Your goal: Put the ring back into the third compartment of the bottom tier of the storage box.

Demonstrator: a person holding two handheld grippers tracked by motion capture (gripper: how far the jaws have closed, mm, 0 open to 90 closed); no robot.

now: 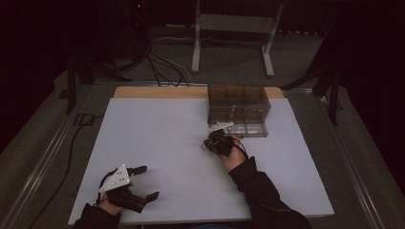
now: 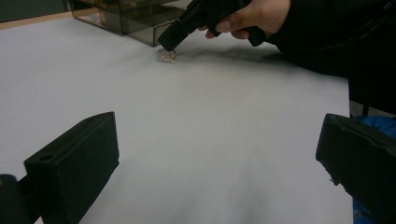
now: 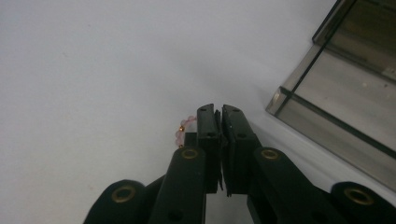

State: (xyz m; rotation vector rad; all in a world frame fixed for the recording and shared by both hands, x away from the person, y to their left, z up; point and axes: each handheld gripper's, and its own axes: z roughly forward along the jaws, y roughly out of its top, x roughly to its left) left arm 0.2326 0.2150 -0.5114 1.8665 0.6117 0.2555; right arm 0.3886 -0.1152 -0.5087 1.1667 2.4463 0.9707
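Pink bead bracelet (image 3: 183, 130) on white table (image 1: 157, 143), at ten o'clock of my right claw (image 3: 218, 111), pinched shut on it; smoky box (image 3: 345, 107) at two o'clock. Left claw (image 2: 210, 158) open, far.

I see a bracelet (image 3: 182, 132) of pale pink beads with 2 small gold ones, lying on my white table sheet (image 1: 162, 143) just beside the smoky brown, see-through organizer box (image 1: 239, 109). My right gripper (image 3: 218, 112) at the bracelet is black with brass-coloured rivets. My left gripper (image 1: 145, 182), well apart from the box, is black with a pale grey plate. Behind the box, a tan wooden edge (image 1: 157, 91) shows. My sleeve (image 1: 262, 191) is black.
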